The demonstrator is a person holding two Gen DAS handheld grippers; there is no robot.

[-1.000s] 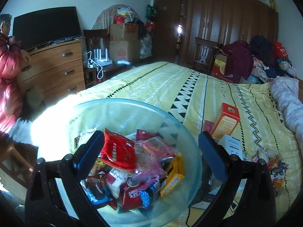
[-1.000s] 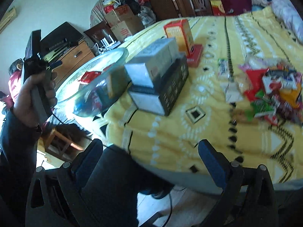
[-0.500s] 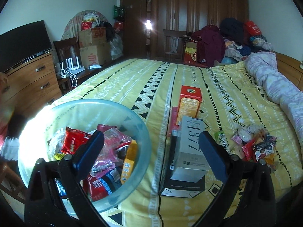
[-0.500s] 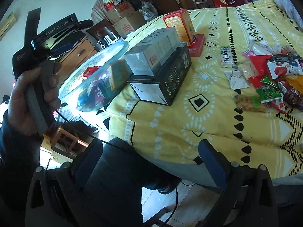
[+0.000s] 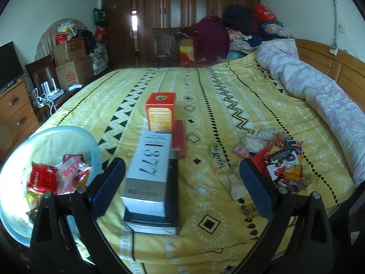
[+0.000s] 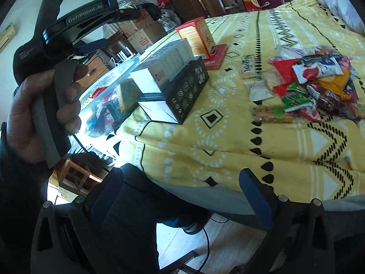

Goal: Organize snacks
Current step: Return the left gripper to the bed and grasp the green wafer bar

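Note:
A clear glass bowl [image 5: 16, 205] with several snack packets sits at the bed's near left corner; it also shows in the right wrist view [image 6: 109, 84]. A pile of loose snack packets [image 5: 282, 162] lies on the yellow bedspread at the right, also in the right wrist view [image 6: 319, 86]. My left gripper [image 5: 182, 187] is open and empty, held above the bed's near edge, pointing at the stacked boxes. My right gripper [image 6: 180, 196] is open and empty, low off the bed's edge over the floor.
A silver box [image 5: 148, 173] lies on a black box [image 5: 173, 205] between bowl and pile. An orange-red carton [image 5: 160, 111] stands behind them beside a flat red box [image 5: 179, 137]. A rolled quilt [image 5: 319, 91] lies at the right. A dresser [image 5: 13, 114] stands left.
My left gripper has swung right, from over the bowl to facing the stacked boxes and the snack pile. My right gripper view shifted slightly; both stay open.

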